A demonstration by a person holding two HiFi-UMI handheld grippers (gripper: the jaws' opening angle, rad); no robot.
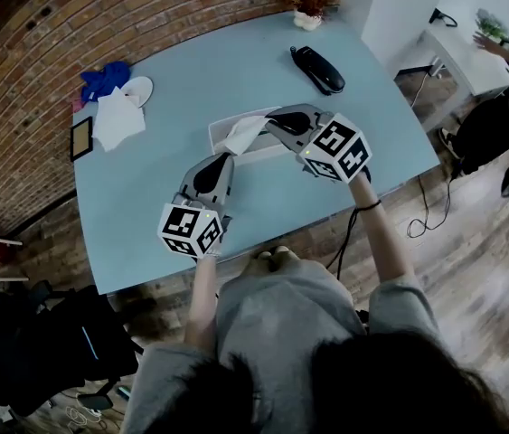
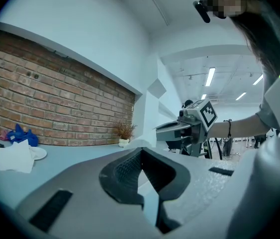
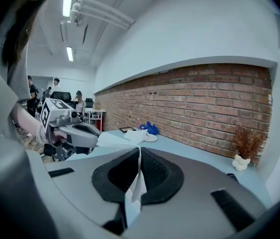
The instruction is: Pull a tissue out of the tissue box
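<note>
**Holding the tissue above the box, half drawn**

Head view: the box (image 1: 219, 132) sits mid-frame on the table (image 1: 164, 179). The tissue (image 1: 243, 134) rises from it toward the right gripper (image 1: 270, 121), which reaches in from the right so the sheet can lift up and away. The left gripper (image 1: 227, 158) points at the box's near-left end, I think to keep it from following the pull. Loose tissues (image 1: 117, 116) lie at upper left.

Left gripper view: my left gripper (image 2: 141, 151) has its jaws together at the tips. A pale sliver shows lower in the gap, and I can't say what it is. The right gripper (image 2: 179, 128) hangs ahead at centre right.

Right gripper view: the right gripper (image 3: 139, 151) is clamped on the tissue (image 3: 136, 190), a strip of it running down between the jaws. The sheet spreads toward the left gripper (image 3: 96, 139) at centre left.
</note>
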